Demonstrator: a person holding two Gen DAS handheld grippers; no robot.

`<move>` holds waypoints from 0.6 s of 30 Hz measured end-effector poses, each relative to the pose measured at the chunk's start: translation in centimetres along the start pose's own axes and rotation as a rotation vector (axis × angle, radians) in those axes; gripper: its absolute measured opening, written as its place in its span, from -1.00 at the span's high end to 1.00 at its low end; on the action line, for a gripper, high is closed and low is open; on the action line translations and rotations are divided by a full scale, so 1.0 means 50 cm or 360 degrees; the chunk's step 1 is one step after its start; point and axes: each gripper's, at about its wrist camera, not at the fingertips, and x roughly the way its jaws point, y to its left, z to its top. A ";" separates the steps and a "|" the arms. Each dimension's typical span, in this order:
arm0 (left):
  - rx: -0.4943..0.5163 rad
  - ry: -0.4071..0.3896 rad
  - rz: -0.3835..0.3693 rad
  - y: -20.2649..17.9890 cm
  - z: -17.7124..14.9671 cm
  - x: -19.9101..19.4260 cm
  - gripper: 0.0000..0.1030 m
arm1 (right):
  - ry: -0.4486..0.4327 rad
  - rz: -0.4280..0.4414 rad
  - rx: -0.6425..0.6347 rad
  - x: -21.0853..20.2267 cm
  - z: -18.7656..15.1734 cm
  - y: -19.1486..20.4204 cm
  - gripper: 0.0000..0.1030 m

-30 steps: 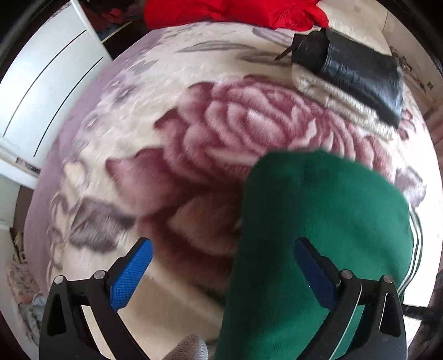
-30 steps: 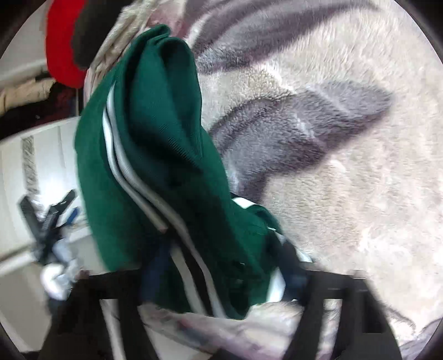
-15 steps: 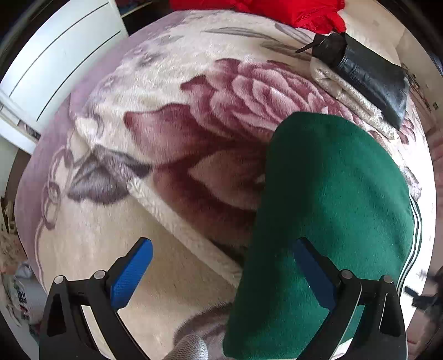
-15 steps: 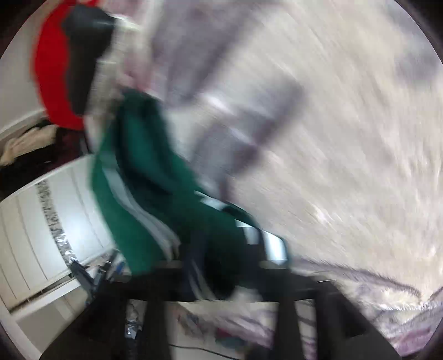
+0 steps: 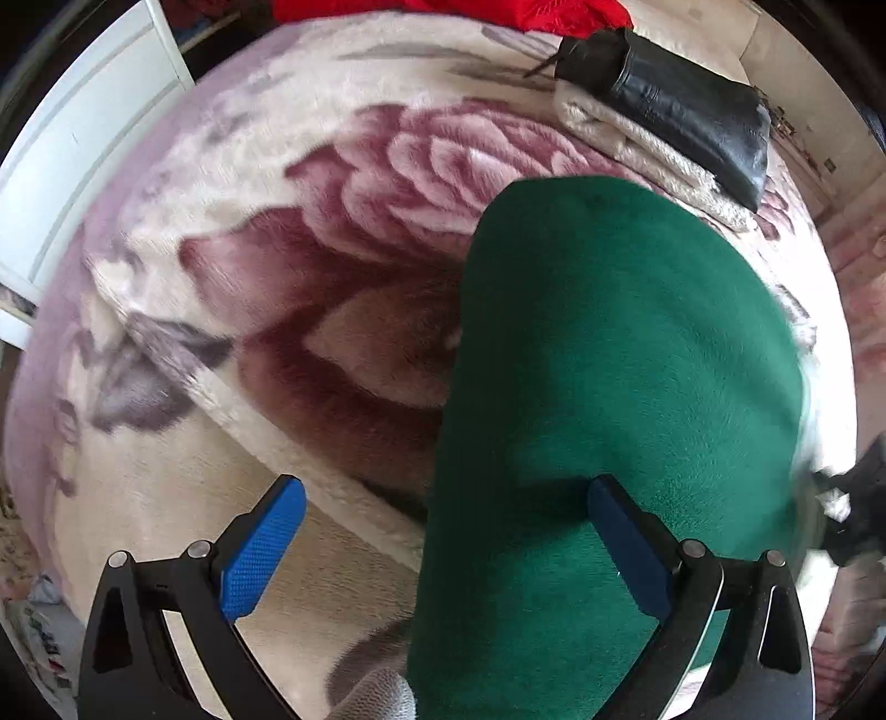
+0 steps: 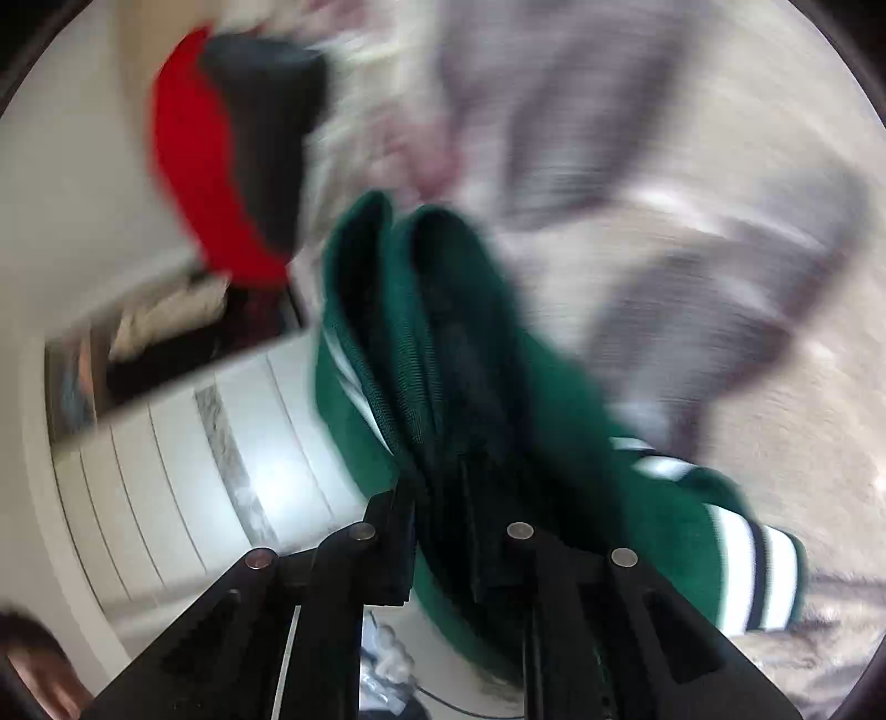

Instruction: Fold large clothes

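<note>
The right gripper [image 6: 443, 531] still pinches the bunched green garment [image 5: 609, 387], now lifted higher over the floral blanket [image 5: 332, 232], while the left gripper [image 5: 443, 520] stays spread wide.

We see the folded garment [image 5: 620, 387] lying on the bed blanket [image 5: 249, 232], to the right of centre in the left wrist view. Behind it, a folded towel [image 5: 637, 144] lies on the blanket with a pouch [image 5: 681, 111] on top. A second garment [image 5: 443, 8] lies behind the pouch, at the far edge. A cabinet [image 5: 83, 127] stands left of the bed. In the right wrist view, a fold of the folded garment sits between the fingers of the right hand-held gripper [image 6: 443, 531].
</note>
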 end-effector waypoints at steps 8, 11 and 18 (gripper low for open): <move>-0.0084 -0.0065 0.0125 0.032 0.002 -0.022 -1.00 | -0.0078 -0.0823 -0.0436 -0.010 0.024 0.157 -0.22; -0.0153 -0.0096 0.0196 0.056 0.010 -0.024 -1.00 | -0.0125 -0.1002 -0.0885 0.021 0.011 0.317 -0.26; -0.0278 -0.0089 0.0158 0.105 0.026 0.000 -1.00 | 0.0381 -0.0981 -0.1531 0.363 -0.014 0.542 -0.26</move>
